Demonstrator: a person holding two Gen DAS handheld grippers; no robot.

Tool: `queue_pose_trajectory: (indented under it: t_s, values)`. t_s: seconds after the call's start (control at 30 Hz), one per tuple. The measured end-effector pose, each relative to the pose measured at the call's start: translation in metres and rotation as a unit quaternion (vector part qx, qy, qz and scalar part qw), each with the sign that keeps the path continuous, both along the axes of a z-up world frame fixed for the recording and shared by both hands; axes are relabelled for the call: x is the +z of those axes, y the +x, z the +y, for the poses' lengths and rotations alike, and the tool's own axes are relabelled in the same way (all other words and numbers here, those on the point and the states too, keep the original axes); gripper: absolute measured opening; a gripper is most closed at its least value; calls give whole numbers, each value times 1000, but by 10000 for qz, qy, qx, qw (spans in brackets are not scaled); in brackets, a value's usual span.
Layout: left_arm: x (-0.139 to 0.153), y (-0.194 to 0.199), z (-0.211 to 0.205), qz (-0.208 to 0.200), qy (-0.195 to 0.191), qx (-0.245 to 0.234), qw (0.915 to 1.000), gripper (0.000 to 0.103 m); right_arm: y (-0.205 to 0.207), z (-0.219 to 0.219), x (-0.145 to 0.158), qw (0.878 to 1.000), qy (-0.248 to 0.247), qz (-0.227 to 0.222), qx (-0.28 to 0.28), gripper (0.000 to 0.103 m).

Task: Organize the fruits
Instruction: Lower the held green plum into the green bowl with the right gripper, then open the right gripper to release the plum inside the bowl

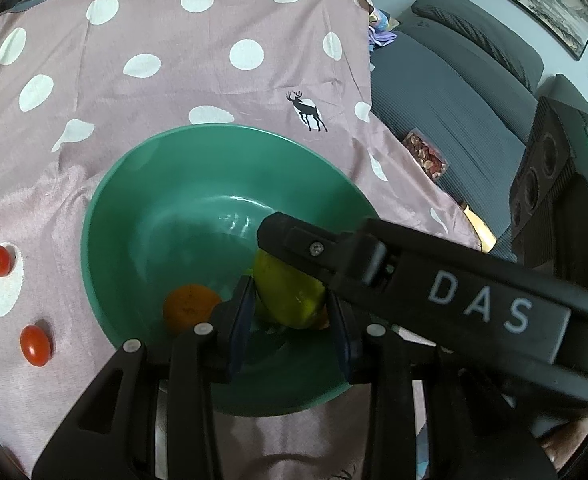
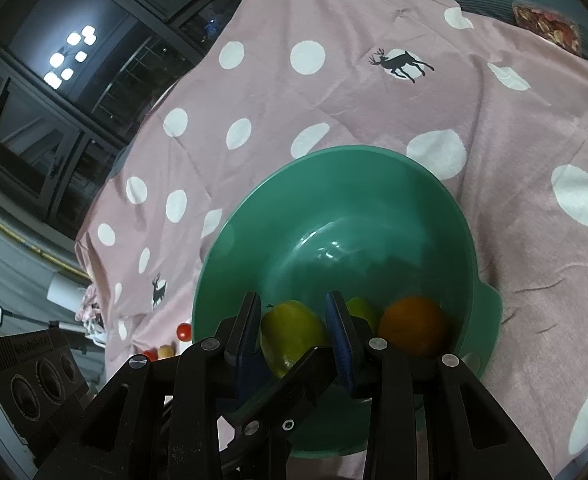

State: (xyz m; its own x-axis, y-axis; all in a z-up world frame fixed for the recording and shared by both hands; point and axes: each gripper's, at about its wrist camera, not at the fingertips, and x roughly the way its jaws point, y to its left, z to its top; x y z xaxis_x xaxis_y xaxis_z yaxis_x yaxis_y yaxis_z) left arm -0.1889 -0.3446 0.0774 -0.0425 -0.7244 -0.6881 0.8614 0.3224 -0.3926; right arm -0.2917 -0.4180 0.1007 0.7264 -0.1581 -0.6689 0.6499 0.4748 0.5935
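A green bowl (image 1: 214, 130) stands on a pink spotted cloth (image 1: 174, 80). Inside it lie an orange (image 1: 192, 308) and a yellow-green fruit (image 1: 282, 284). My left gripper (image 1: 290, 304) is shut on that fruit, a pad against each side. A finger (image 1: 373, 264) of my right gripper reaches in from the right over the same fruit. In the right wrist view my right gripper (image 2: 294, 312) is also shut on the yellow-green fruit (image 2: 290, 332), low in the bowl (image 2: 353, 150). A finger (image 2: 294, 380) of the left gripper crosses below it. A second green fruit (image 2: 361, 310) and the orange (image 2: 413, 326) lie to the right.
Two red cherry tomatoes (image 1: 0, 260) (image 1: 34, 345) lie on the cloth left of the bowl. A grey sofa (image 1: 453, 100) with a snack pack (image 1: 423, 156) is at the right. A black speaker box (image 1: 545, 184) stands beside it.
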Motion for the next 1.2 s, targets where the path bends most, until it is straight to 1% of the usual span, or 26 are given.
queue_pose_trajectory:
  t_s: [0.23,0.3,0.37,0.47,0.57,0.63,0.7,0.77,0.83,0.97,1.0,1.1,1.2]
  values:
    - [-1,3,0,10,-44,142,9999,35,1,0,0,9999,-23,83,-65,37]
    - [0,4,1,32,-28,163,9999,37,1,0,0,9996,-102,203,-179,37]
    - [2,4,4,29,-45,187,9998,37,-1,1,2,9993,-183,231,-235,37]
    - [7,8,14,21,-70,311,9995,43,-4,1,5,9991,-248,206,-273,37]
    - [18,16,34,-95,-164,525,9984,50,-4,4,11,9975,-471,333,-397,37]
    - [26,23,49,-245,-191,735,9968,60,-3,6,15,9969,-575,351,-405,37]
    - [33,32,69,-360,-173,987,9943,64,-1,10,20,9966,-665,324,-365,37]
    - [37,42,87,-446,-95,1198,9918,65,2,16,25,9961,-773,317,-298,37]
    - [41,52,107,-519,-17,1425,9884,69,7,23,31,9953,-898,310,-194,37]
    - [42,70,154,-623,95,1948,9788,70,17,37,40,9943,-1032,248,78,37]
    - [40,76,168,-628,152,2092,9757,70,21,42,42,9938,-1066,244,184,37]
    - [31,90,195,-501,251,2317,9712,70,35,56,45,9918,-1140,275,504,37]
    - [22,100,213,-393,394,2492,9668,69,50,70,45,9893,-1149,290,854,36]
